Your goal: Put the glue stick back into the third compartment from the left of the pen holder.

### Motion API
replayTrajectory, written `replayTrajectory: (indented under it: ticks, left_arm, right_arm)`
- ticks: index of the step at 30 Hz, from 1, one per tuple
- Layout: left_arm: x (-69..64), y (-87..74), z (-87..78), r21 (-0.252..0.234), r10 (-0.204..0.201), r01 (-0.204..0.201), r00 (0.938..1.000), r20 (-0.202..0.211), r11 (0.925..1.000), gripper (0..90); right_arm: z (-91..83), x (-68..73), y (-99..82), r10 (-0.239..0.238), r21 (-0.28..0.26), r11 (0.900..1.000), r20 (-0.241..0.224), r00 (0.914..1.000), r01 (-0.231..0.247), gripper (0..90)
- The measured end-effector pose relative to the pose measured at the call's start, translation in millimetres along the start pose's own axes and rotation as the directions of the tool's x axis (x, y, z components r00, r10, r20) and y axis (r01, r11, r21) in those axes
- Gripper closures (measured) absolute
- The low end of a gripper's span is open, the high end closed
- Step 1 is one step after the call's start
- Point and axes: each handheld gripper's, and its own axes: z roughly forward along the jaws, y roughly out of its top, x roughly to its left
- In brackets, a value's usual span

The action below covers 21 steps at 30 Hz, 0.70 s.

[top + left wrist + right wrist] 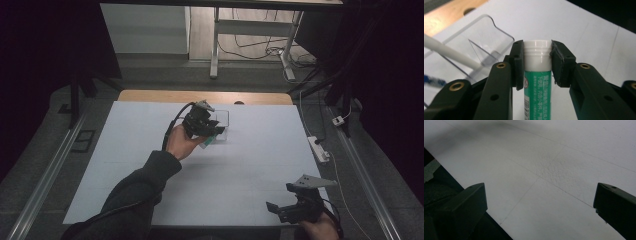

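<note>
Green glue stick, round and white-capped, sits clamped in left gripper.

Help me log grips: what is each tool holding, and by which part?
The left tool clamps a green glue stick by its white cap end. The right tool holds nothing; its jaws stand open.

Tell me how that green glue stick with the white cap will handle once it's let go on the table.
The glue stick looks rigid: the left gripper clamps its white cap without denting it. Being round and smooth, it would probably roll if laid on the white table cover. Stood upright, its slim shape likely tips easily.
</note>
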Motion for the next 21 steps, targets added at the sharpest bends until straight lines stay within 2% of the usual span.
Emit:
replayTrajectory:
  ticks: [5,21]
  left_arm:
    - [5.6,9.6,4.7,-0.031,-0.007,0.006,0.9998,-0.017,0.9995,65.1]
    - [22.1,33.3,19.8,-0.102,-0.013,0.011,0.9998,-0.018,0.9947,65.1]
  right_arm:
    - [-0.3,-0.3,-0.2,-0.001,-0.003,1.0000,-0.005,1.0000,0.001,0.0]
    - [-0.3,-0.5,-0.5,-0.001,-0.003,1.0000,-0.015,0.9999,0.001,0.0]
